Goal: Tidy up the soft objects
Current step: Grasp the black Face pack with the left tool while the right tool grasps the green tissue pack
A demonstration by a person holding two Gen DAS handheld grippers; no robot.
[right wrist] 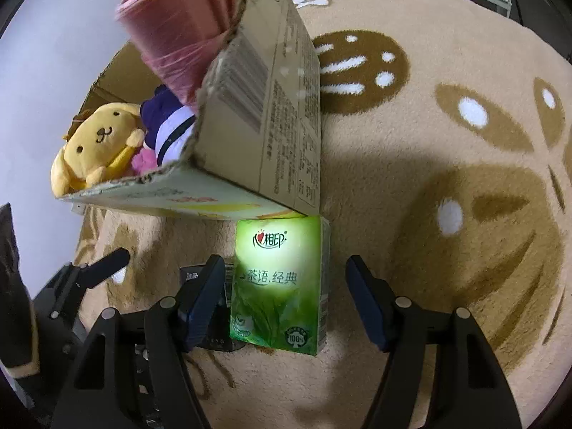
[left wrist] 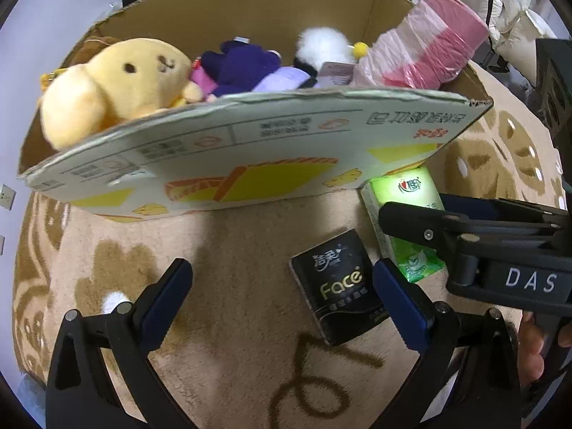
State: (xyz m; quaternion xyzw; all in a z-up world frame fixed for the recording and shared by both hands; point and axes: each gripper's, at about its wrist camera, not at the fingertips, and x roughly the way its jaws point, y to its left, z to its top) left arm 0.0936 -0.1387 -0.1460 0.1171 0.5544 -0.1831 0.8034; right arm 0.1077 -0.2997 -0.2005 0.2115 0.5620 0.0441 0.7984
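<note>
A black tissue pack [left wrist: 339, 286] marked "Face" lies on the carpet between the fingers of my left gripper [left wrist: 282, 279], close to the right finger; the jaws stand wide and nothing presses on it. Beside it lies a green tissue pack [right wrist: 279, 282], one end against the cardboard box [right wrist: 271, 107]. My right gripper [right wrist: 284, 268] straddles the green pack with small gaps on both sides, so it is open. In the left wrist view the right gripper [left wrist: 414, 211] reaches in over the green pack [left wrist: 411, 186]. The box [left wrist: 250, 150] holds a yellow plush dog [left wrist: 118, 82] and a purple plush [left wrist: 243, 64].
A white fluffy toy [left wrist: 321, 46] and a pink roll of plastic bags [left wrist: 429, 46] also sit in the box. Everything rests on a beige carpet [right wrist: 429, 143] with brown patterns. A hand [left wrist: 532, 343] grips the right tool at the frame's edge.
</note>
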